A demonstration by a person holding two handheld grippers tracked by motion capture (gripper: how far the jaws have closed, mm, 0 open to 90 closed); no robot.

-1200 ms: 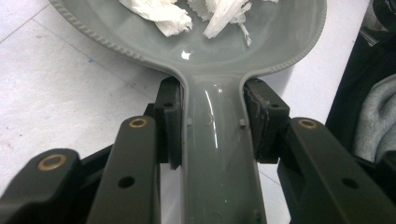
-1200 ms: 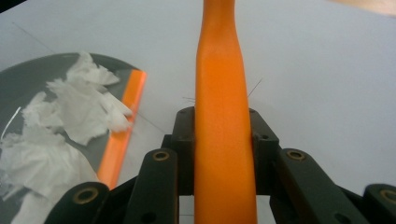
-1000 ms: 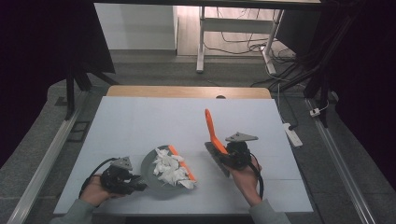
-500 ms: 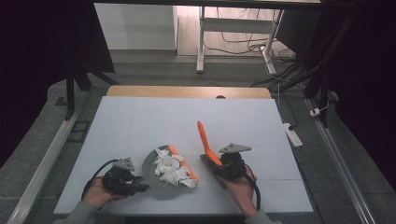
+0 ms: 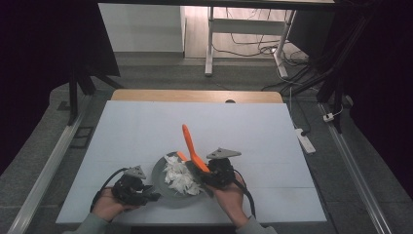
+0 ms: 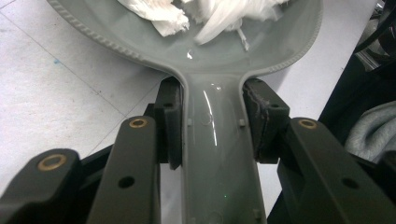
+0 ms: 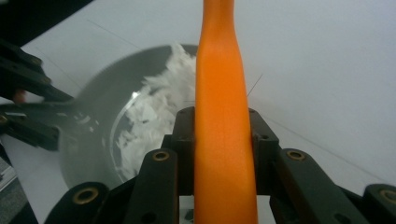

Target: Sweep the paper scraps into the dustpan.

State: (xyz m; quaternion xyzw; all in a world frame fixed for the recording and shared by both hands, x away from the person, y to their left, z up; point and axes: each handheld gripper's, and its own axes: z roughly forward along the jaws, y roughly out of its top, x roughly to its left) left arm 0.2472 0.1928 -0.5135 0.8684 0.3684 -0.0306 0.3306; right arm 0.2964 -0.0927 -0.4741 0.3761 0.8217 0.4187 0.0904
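Observation:
A grey pan (image 5: 168, 191) with a straight handle (image 6: 215, 154) rests on the white table (image 5: 146, 131) and holds a heap of white paper shreds (image 5: 180, 178). My left gripper (image 5: 151, 195) is shut on that handle, its pads (image 6: 170, 119) pressing both sides. The pan bowl (image 6: 224, 51) and shreds (image 6: 159, 14) lie just ahead of the jaws. My right gripper (image 5: 202, 170) is shut on an orange utensil (image 5: 187, 141), which slants up and away over the pan's right rim. In the right gripper view the orange handle (image 7: 223, 93) runs up between the jaws, with pan (image 7: 98, 107) and shreds (image 7: 149, 112) to its left.
The table's far edge is a wooden strip (image 5: 195, 95). A white power strip (image 5: 304, 139) lies on the floor to the right. White desk legs (image 5: 209, 44) and cables stand beyond the table. My left gripper (image 7: 28, 107) appears at the left of the right gripper view.
My right gripper has carried the orange utensil leftward, from right of the pan to its right rim. The left gripper and the pan have stayed put.

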